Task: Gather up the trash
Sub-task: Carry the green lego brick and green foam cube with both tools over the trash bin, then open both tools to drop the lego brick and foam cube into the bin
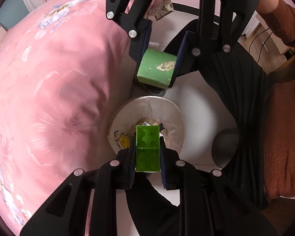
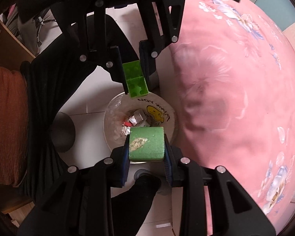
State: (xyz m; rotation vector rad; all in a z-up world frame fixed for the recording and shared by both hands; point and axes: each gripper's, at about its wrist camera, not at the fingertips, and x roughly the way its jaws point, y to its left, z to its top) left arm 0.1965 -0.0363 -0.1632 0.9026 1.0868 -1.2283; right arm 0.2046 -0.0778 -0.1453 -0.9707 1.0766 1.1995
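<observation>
A round white trash bin [image 1: 173, 114] lined with a clear bag stands on the pale floor, with several bits of litter inside. My left gripper [image 1: 147, 143] is shut on a bright green studded brick [image 1: 147, 149] right above the bin's mouth. My right gripper [image 1: 159, 66], seen opposite, is shut on a green foam block [image 1: 156, 67] with a scuffed patch. In the right wrist view the foam block [image 2: 146, 144] sits in my right gripper [image 2: 146, 137] over the bin [image 2: 110, 118], while the left gripper [image 2: 135, 78] holds the brick [image 2: 135, 80] at the bin's far rim.
A bed with a pink flowered cover [image 1: 49, 98] flanks the bin closely. A person in black pleated cloth [image 1: 236, 90] and an orange sleeve [image 1: 285, 21] stands on the other side. A dark rounded shape [image 1: 224, 147] rests on the floor by the bin.
</observation>
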